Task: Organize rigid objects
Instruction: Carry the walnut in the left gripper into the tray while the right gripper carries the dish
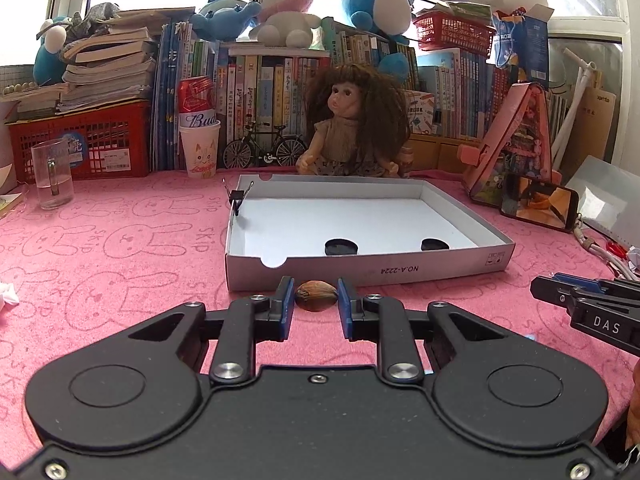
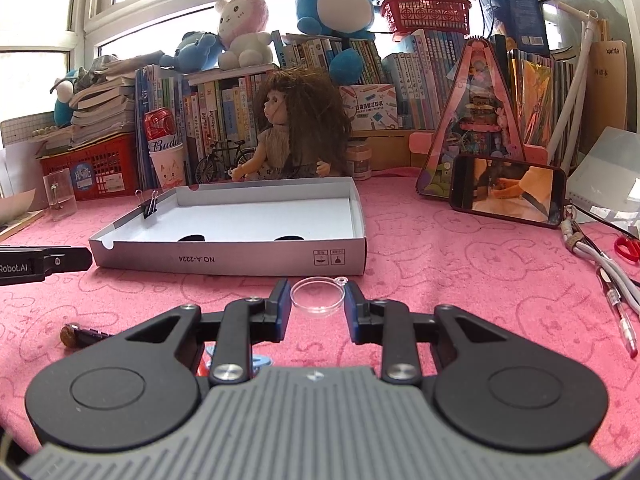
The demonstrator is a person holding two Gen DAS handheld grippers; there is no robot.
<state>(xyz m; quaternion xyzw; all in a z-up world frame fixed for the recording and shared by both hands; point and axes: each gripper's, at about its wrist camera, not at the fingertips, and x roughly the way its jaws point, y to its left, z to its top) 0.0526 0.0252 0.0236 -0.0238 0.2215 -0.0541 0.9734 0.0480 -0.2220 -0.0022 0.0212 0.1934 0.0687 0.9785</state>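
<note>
A shallow white cardboard box [image 1: 400,270] lies on the pink cloth, with two dark round pieces [image 1: 341,246] inside and a black binder clip [image 1: 237,197] on its left wall. My left gripper [image 1: 316,300] has its jaws on both sides of a brown nut [image 1: 316,297], touching or nearly touching it, just before the box's front wall. My right gripper [image 2: 318,300] is open around a clear plastic disc [image 2: 317,296] lying on the cloth before the box [image 2: 240,260]. The right gripper also shows at the right edge of the left wrist view [image 1: 540,286].
A doll [image 1: 352,120], paper cup with can [image 1: 200,148], glass mug [image 1: 52,178] and red crate [image 1: 88,140] stand behind the box. A phone [image 2: 508,188], cables, a pen [image 2: 620,320] and scissors [image 2: 626,248] lie right. A small dark object [image 2: 80,334] lies left.
</note>
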